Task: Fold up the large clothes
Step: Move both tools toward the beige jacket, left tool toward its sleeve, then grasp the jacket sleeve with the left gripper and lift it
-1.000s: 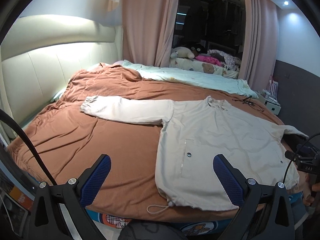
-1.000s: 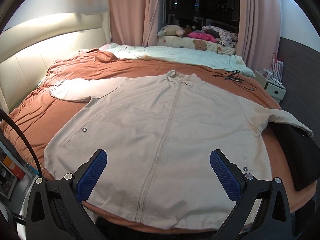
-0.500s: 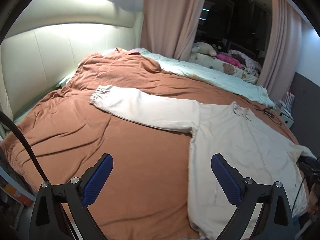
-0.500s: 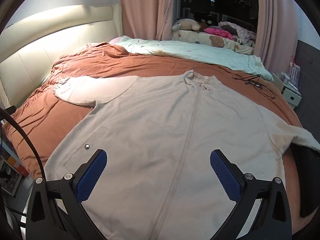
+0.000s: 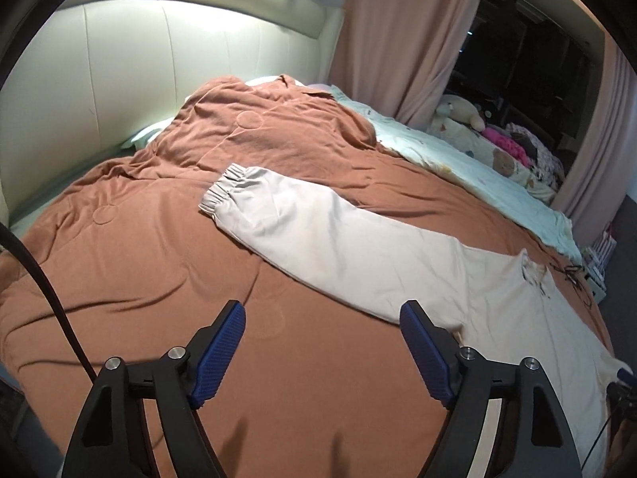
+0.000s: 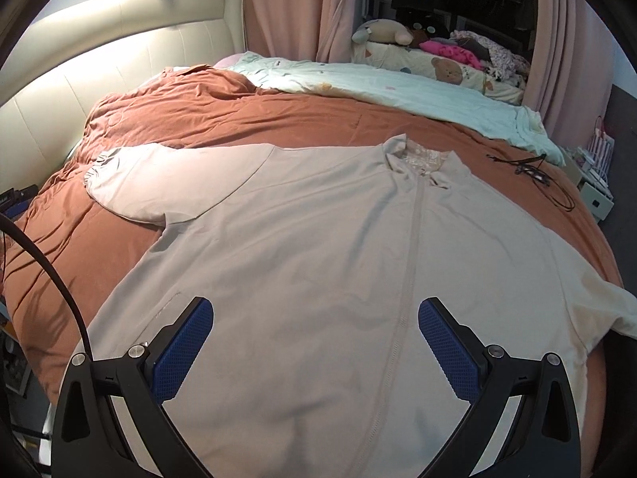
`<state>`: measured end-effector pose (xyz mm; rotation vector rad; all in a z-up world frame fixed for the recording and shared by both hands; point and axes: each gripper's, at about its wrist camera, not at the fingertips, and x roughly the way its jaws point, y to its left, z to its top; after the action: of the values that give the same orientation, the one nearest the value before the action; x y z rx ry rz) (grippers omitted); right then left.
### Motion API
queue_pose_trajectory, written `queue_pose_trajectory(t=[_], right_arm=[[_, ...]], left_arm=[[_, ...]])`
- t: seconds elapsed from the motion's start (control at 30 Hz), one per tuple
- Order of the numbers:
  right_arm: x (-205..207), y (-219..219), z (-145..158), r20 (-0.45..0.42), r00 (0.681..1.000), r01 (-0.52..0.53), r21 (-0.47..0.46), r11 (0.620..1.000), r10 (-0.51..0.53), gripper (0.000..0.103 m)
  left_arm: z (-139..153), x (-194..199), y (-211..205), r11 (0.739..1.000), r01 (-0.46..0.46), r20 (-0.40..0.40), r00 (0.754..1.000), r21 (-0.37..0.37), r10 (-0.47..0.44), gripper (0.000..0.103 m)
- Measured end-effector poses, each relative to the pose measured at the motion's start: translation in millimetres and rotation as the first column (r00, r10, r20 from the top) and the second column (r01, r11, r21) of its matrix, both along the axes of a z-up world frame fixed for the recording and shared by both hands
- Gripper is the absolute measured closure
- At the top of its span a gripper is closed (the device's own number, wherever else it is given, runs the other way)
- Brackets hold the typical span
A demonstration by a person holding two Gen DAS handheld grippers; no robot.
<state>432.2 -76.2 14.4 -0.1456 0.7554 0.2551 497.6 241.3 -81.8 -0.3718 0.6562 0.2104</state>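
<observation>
Beige jacket (image 6: 318,259) is lying flat; both tongs (image 5: 322,346) (image 6: 314,338) are gaping, empty; next, gripping the sleeve (image 5: 318,235) at eleven o'clock.

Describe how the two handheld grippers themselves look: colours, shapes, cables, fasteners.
Both look alike. The left gripper has two black angular arms with triangular cut-outs, each ending in a blue finger pad with fine ribbing, fixed by round silver bolts. A black cable arcs past its left side. The right gripper matches, its blue pads showing a grid texture, with a similar black cable.
</observation>
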Motion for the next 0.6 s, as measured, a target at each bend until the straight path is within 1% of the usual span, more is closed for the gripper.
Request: queue_pose_trajectory(t=[0.1,0.13,0.17,0.23,0.3,0.33,0.4,0.5,0.6], right_arm=[[19.3,13.9,-8.5,-0.019,1.0,-0.01,-0.004,1.0,0.01,0.0],[25.5,16.5,-9.3,-0.025,1.0,-0.013,-0.005,1.0,0.013,0.0],[29.4,20.2,-11.6,-0.033,0.999,-0.019,-0.003,1.0,0.018,0.0],[41.2,29.7,-15.9,-0.044,0.999,-0.032,0.001,0.999,0.032,0.006],[51.3,38.5,-20.1,-0.058,0.997,-0.045,0.006,0.999,0.045,0.009],[56.6,41.7,-21.3,-0.062,0.997,-0.051,0.008,0.999,0.051,0.014],[69.8,51.5,-27.0,-0.08,0.995,-0.066,0.013,0.998,0.067,0.021],[84.2,64.0,-34.0,-0.092,0.993,-0.068,0.026,0.997,0.071,0.025],[98.6,75.3,-40.9,-0.117,0.99,-0.072,0.055,0.996,0.078,0.031]], left_arm=[[-11.9,26.9,15.8,1.0,-0.003,-0.024,1.0,-0.008,0.002,0.029],[-16.5,34.9,21.8,1.0,-0.006,-0.033,0.999,-0.016,0.005,0.034],[-21.7,43.5,29.1,1.0,-0.011,-0.042,0.999,-0.029,0.01,0.036],[-34.5,59.7,44.9,0.998,-0.031,-0.064,0.998,-0.063,0.027,0.043],[-46.5,75.6,57.5,0.995,-0.042,-0.084,0.996,-0.086,0.034,0.046],[-51.8,82.4,63.0,0.995,-0.048,-0.094,0.995,-0.09,0.039,0.046],[-62.7,94.9,74.8,0.992,-0.062,-0.113,0.992,-0.106,0.05,0.047],[-81.2,115.2,93.1,0.984,-0.105,-0.149,0.985,-0.146,0.083,0.047],[-101.5,131.7,109.8,0.97,-0.148,-0.183,0.977,-0.192,0.113,0.052]])
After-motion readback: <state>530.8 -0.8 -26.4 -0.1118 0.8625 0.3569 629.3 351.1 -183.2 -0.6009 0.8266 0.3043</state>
